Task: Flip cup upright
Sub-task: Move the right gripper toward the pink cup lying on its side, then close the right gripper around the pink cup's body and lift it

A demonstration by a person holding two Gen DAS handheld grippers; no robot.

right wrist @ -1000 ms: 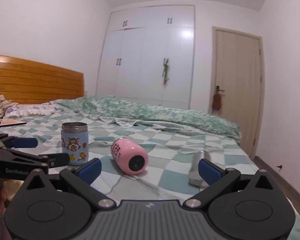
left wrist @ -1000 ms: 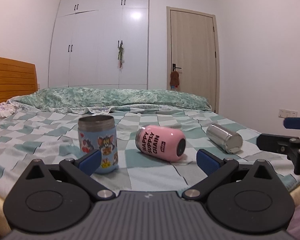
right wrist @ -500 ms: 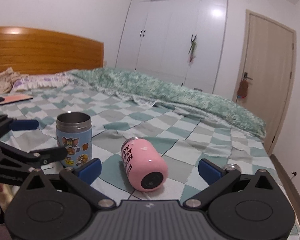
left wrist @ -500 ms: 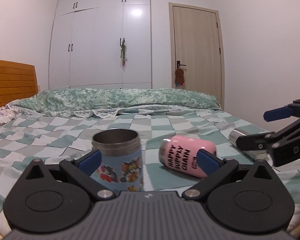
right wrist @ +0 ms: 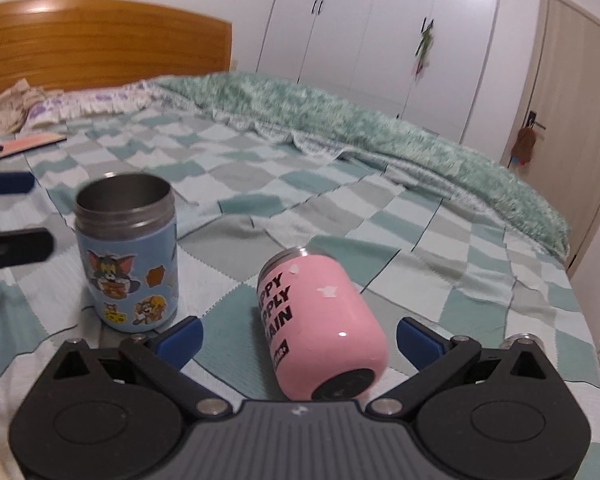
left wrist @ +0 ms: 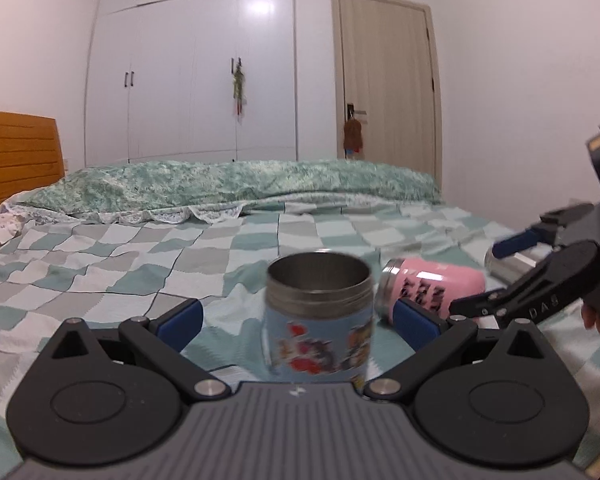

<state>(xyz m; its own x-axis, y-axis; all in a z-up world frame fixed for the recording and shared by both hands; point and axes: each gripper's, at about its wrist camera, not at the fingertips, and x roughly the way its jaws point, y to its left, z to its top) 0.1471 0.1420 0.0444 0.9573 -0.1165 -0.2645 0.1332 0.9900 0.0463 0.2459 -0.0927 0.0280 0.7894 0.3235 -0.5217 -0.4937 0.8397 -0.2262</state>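
Observation:
A pink cup (right wrist: 320,324) with black lettering lies on its side on the checkered bedspread (right wrist: 340,208), base toward me; it also shows in the left wrist view (left wrist: 432,284). My right gripper (right wrist: 299,335) is open, its blue fingertips either side of the pink cup's base end, not touching. A blue cartoon-sticker cup (left wrist: 318,320) stands upright; it also shows in the right wrist view (right wrist: 127,252). My left gripper (left wrist: 299,322) is open around it, with gaps on both sides. A steel cup (left wrist: 512,266) lies on its side at right, partly hidden by the right gripper's fingers (left wrist: 516,240).
A green quilt (left wrist: 240,184) is bunched across the far side of the bed. A wooden headboard (right wrist: 100,44) and pillows are at left, with a phone (right wrist: 32,145) near them. The bed's right edge (right wrist: 592,360) drops to the floor.
Both grippers moved forward over the bed. The left one closed in on the blue cup; the right one closed in on the pink cup. Both stayed open.

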